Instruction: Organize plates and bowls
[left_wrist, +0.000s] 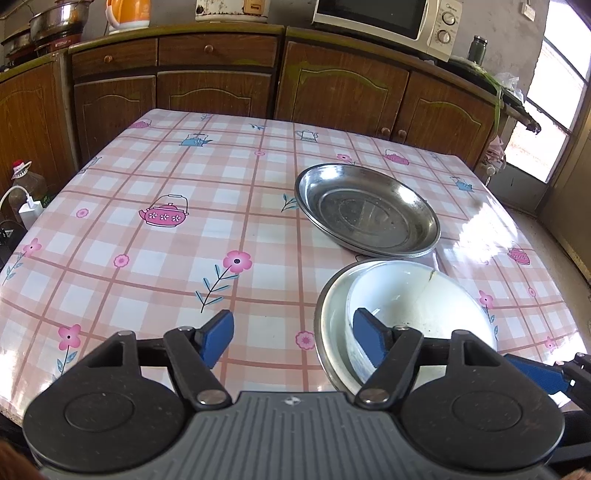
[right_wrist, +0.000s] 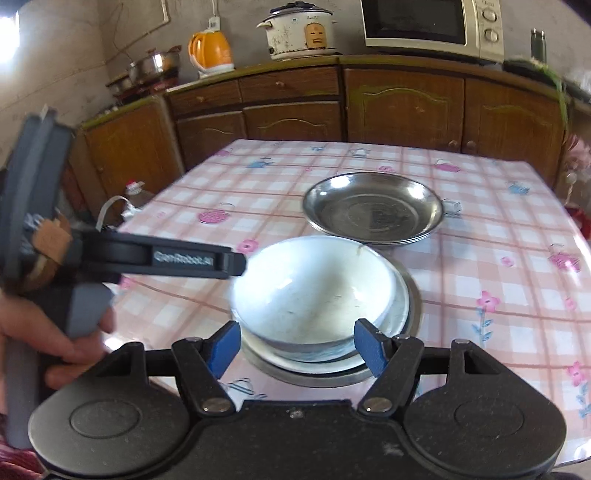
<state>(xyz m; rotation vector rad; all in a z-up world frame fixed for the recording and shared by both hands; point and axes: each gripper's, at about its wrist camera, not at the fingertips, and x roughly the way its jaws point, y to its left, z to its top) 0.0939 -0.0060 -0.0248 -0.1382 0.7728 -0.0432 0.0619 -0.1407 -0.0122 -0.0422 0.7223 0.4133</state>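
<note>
A stack of steel plates (left_wrist: 367, 210) lies on the checked tablecloth (left_wrist: 147, 229), right of centre; it also shows in the right wrist view (right_wrist: 373, 208). Nearer me a white bowl (left_wrist: 421, 299) sits nested in another white bowl inside a steel bowl (left_wrist: 327, 321). My left gripper (left_wrist: 293, 338) is open and empty, its right finger over the bowls' left rim. My right gripper (right_wrist: 297, 345) is open, its fingers on either side of the near edge of the white bowl (right_wrist: 314, 291), apart from it. The left gripper's body (right_wrist: 162, 258) shows at the left there.
Wooden cabinets (left_wrist: 221, 85) run behind the table, with a microwave (left_wrist: 388, 22), rice cooker (right_wrist: 299, 33), orange kettle (right_wrist: 210, 50) and pots (left_wrist: 55, 22) on top. An oil bottle (left_wrist: 26, 181) and charger stand left of the table. A door (left_wrist: 546, 122) is right.
</note>
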